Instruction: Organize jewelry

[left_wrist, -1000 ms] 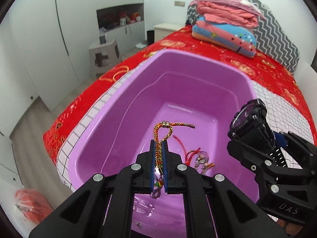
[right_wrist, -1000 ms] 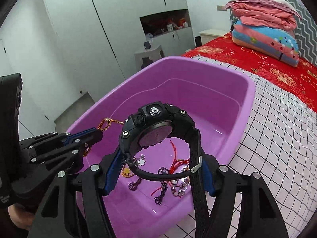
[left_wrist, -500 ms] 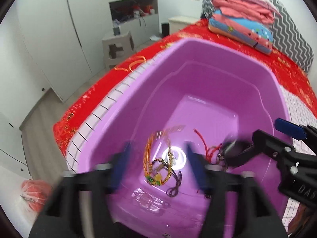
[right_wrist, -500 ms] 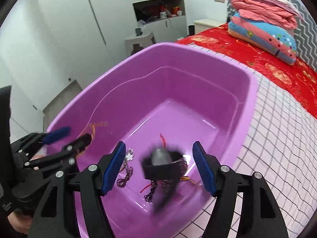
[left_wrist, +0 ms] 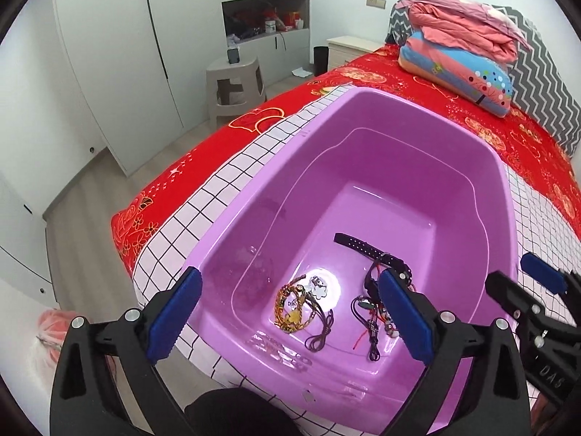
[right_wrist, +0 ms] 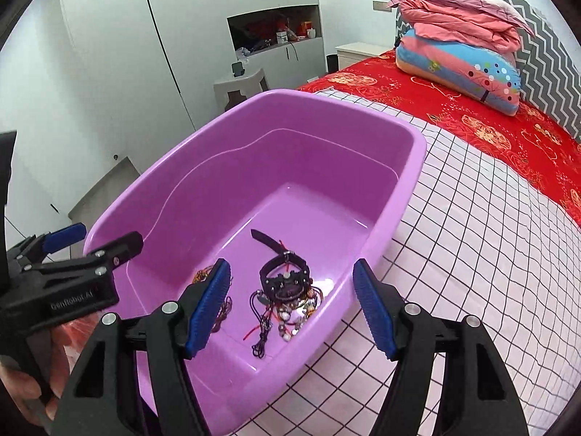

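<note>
**A:** Status on both tools?

**B:** My left tool (left_wrist: 290, 319) is over the near end of the tub (left_wrist: 363, 116), jaws opening, already spread wide, nothing between the pads. My right tool (right_wrist: 292, 309) is over the tub's near right corner, jaws spread, also pinching nothing.

**A:** Where's the jewelry?

**B:** All on the tub floor, near end. Watch (right_wrist: 287, 281) lies on its side toward the right wall, one strap stretched flat toward the far end. It sits on a tangle of red cords and beads (right_wrist: 287, 321). Braided bracelet (left_wrist: 292, 307), orange and gold, lies coiled left of that heap, apart from the watch. A small silvery flower charm (left_wrist: 317, 287) sits just beside the bracelet. A dark cord (left_wrist: 321, 334) trails from the coil toward the near wall.

**A:** Tub position?

**B:** On the bed (right_wrist: 472, 225), standing on the pink grid sheet, along the bed's left edge. Red cover beyond it, folded quilts (left_wrist: 461, 54) stacked at the head end.

**A:** Anything touching the tools?

**B:** No. Both sets of pads hang above the tub, clear of the contents. In the right view my left tool shows at the left edge, with fingers of my hand (right_wrist: 18, 388) on its grip.
</note>
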`<state>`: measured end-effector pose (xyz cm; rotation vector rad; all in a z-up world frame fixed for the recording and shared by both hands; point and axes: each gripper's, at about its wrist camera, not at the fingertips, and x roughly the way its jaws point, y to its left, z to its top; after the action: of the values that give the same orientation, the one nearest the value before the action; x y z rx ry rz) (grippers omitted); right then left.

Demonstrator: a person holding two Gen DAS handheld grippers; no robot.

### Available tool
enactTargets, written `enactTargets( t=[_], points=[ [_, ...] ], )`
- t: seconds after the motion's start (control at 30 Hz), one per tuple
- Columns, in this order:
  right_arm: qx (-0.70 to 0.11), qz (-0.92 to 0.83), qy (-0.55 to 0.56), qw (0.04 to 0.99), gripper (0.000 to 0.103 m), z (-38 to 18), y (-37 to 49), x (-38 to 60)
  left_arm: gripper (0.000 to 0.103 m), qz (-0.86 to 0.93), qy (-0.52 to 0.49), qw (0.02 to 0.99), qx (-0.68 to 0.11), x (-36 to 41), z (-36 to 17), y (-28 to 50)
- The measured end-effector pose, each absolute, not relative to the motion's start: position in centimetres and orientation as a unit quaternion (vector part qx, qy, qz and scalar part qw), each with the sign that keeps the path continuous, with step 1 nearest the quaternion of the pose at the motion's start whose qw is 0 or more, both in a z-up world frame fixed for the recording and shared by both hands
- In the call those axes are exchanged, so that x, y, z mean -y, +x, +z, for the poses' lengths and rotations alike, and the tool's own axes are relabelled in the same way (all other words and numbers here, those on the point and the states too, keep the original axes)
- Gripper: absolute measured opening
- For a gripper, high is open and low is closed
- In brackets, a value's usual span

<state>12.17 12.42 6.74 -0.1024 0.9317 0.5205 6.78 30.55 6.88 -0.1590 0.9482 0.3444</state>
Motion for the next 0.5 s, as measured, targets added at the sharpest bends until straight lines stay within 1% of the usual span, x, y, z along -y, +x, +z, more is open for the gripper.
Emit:
enactTargets(
  t=[0.5],
  points=[
    [-0.443, 0.234, -0.052, 0.864, 0.067, 7.4, 10.3, -11.3, 0.096, 0.166, -0.078, 0.868, -0.460, -29.5, 7.4, 6.0]
  ],
)
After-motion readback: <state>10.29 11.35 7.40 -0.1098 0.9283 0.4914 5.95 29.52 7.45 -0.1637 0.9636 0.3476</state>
